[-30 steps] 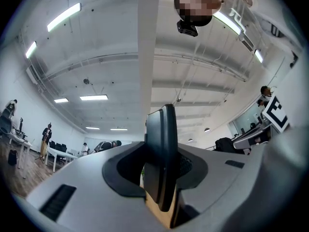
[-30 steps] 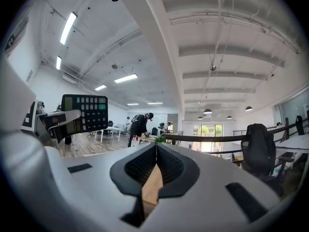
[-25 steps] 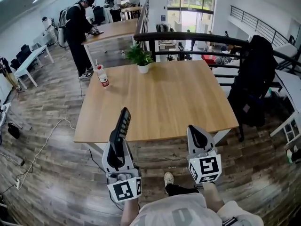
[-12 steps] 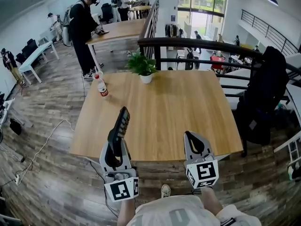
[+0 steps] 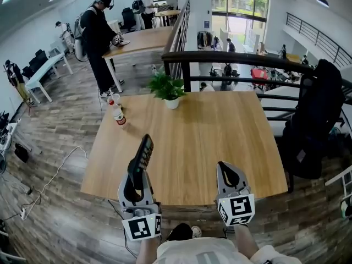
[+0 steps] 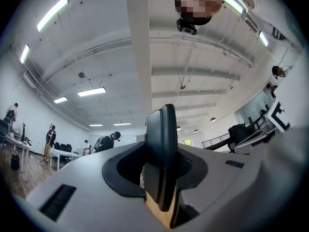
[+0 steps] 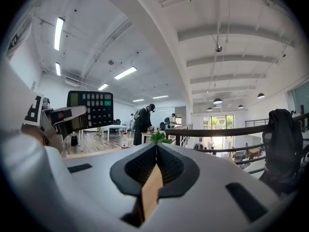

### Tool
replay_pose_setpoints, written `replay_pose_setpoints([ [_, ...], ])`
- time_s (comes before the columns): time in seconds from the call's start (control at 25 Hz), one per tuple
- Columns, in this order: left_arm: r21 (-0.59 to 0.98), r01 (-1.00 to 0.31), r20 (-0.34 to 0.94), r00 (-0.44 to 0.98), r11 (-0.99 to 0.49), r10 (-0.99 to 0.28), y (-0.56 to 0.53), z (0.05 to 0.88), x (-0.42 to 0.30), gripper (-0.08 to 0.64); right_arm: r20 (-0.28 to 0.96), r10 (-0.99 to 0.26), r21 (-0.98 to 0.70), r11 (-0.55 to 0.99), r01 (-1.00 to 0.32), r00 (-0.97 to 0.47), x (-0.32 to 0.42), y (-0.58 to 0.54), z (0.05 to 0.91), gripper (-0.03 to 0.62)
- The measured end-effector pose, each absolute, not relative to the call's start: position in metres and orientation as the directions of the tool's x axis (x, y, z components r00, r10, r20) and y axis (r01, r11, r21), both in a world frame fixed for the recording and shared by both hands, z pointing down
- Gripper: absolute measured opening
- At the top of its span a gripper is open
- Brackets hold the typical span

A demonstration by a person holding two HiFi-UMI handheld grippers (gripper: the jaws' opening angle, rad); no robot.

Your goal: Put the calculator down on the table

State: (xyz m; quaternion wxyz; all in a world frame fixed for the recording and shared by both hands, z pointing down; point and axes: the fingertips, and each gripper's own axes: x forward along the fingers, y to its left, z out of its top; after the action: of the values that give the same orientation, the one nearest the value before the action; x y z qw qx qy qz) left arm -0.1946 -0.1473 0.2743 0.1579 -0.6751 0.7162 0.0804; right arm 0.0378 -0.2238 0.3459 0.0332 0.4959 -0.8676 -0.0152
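Note:
A black calculator stands on edge, tilted up, clamped in my left gripper over the near edge of the wooden table. In the left gripper view the calculator rises edge-on between the two jaws. From the right gripper view its keypad shows at the left. My right gripper sits beside it at the table's near edge, jaws closed together with nothing between them.
A potted plant stands at the table's far edge and a bottle with a cup at its far left corner. A black chair with a coat is to the right. A railing runs behind. A person stands at another table.
Both grippers and the view have moved forward toward the table; their tips now reach over its near edge. The calculator stays held in the left gripper.

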Motion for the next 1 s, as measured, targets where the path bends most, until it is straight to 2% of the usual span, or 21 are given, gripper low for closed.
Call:
replay_pose_setpoints([
  [0.6,-0.085,-0.995,-0.354,0.085,-0.058,-0.931,-0.241,0.267,-0.176,0.115,-0.015,-0.917,0.064,0.396,-0.916,-0.398,0.059,-0.275,0.32,0.018],
  [1.0,-0.125,-0.988,-0.369,0.131,-0.091,-0.92,-0.281,0.258,-0.174,0.115,-0.027,-0.922,0.069,0.383,-0.921,-0.385,0.061,-0.308,0.32,0.018],
])
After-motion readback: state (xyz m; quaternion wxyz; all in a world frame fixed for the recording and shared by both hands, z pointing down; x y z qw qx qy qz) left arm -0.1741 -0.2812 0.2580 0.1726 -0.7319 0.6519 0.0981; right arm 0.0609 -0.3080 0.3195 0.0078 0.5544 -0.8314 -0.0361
